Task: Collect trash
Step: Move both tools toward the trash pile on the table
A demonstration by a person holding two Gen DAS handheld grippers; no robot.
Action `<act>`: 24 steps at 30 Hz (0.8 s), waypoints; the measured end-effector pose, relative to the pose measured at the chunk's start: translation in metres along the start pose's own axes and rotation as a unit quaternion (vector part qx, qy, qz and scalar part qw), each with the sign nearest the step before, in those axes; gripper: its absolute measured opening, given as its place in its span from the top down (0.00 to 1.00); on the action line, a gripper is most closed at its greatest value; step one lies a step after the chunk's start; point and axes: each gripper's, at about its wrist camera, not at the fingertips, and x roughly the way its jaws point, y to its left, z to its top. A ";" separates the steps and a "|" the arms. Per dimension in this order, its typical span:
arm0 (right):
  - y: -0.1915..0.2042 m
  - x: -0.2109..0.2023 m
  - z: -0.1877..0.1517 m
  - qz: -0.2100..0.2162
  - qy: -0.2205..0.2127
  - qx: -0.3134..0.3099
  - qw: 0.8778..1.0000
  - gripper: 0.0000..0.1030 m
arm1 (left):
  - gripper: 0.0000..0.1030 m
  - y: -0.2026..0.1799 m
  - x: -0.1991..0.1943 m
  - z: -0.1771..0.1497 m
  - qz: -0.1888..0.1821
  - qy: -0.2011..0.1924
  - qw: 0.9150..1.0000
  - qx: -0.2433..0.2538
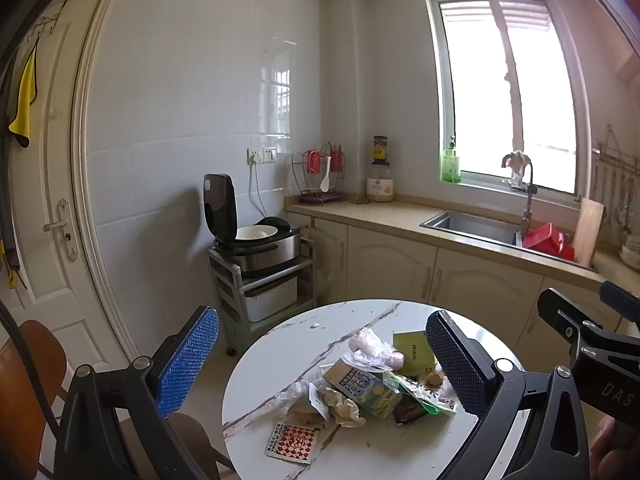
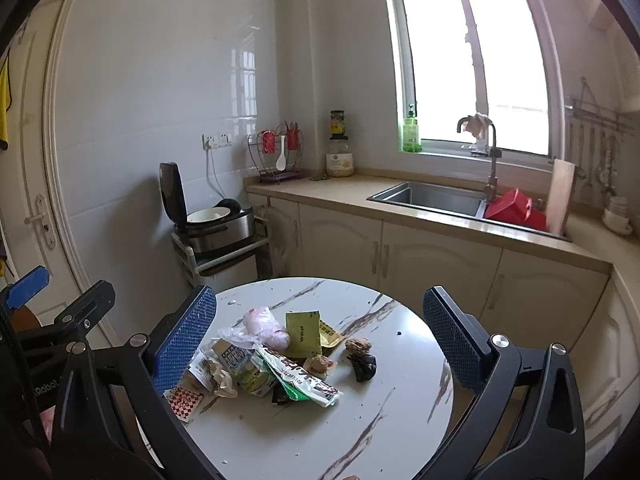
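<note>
we hover both tools over table (image 2: pixel 400 400) | left tool (image 1: pixel 322 354) & right tool (image 2: pixel 320 336) jaws apart, nothing held | trash pile (image 2: pixel 276 356) mid-table, between fingers | wrappers light, crinkly, slippery – pinch bunched film, not flat faces
</note>
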 end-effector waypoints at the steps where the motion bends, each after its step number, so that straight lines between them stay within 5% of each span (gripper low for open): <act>1: 0.000 0.002 0.000 0.000 0.002 -0.001 1.000 0.00 | 0.00 0.000 0.002 0.000 0.000 0.002 1.000 0.000; 8: 0.003 0.019 -0.006 0.002 0.017 -0.007 1.000 0.00 | 0.00 0.006 0.020 -0.002 -0.005 0.034 0.999 -0.011; 18: 0.009 0.066 -0.039 0.006 0.077 -0.033 0.996 0.00 | 0.00 0.015 0.057 -0.037 -0.012 0.192 0.981 -0.040; 24: 0.010 0.106 -0.073 0.008 0.133 -0.053 0.990 0.00 | 0.00 0.019 0.092 -0.052 -0.013 0.191 0.980 -0.049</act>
